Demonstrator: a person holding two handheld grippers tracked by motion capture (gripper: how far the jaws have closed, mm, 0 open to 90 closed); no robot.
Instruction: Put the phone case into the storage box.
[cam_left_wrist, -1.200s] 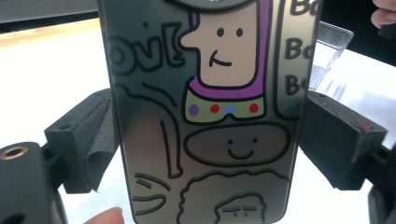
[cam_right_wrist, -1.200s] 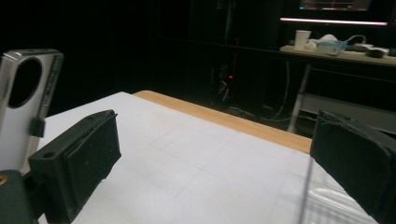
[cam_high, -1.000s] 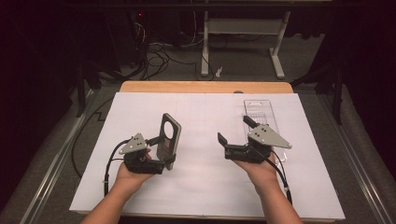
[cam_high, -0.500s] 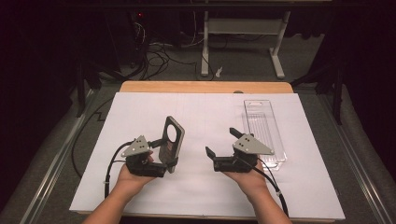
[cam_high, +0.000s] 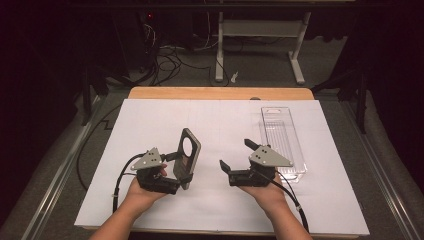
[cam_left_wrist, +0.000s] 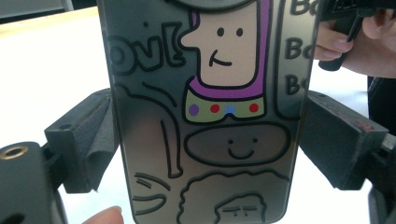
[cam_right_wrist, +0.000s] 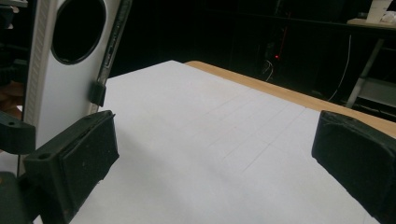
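Note:
A phone case (cam_high: 188, 156) stands upright on its short edge, with a round camera hole near its top. My left gripper (cam_high: 182, 174) is shut on its lower part. In the left gripper view the case (cam_left_wrist: 210, 116) shows a cartoon print, and both jaws press on its two long edges. My right gripper (cam_high: 236, 154) stands open a short way to the right of the case, pointing at it. In the right gripper view the case's pale inner side (cam_right_wrist: 60, 79) rises at far left, outside the wide-open jaws of my right gripper (cam_right_wrist: 217, 156).
A clear plastic package tray (cam_high: 282, 142) lies flat at the right, just behind my right hand. White paper (cam_high: 150, 120) covers the wooden table (cam_high: 220, 93). Cables trail from both grippers toward the near edge. Table legs and floor cables lie beyond the far edge.
My right gripper has come away from the clear tray, moving left and nearer, and now points at the case. My left gripper has drawn the case slightly nearer.

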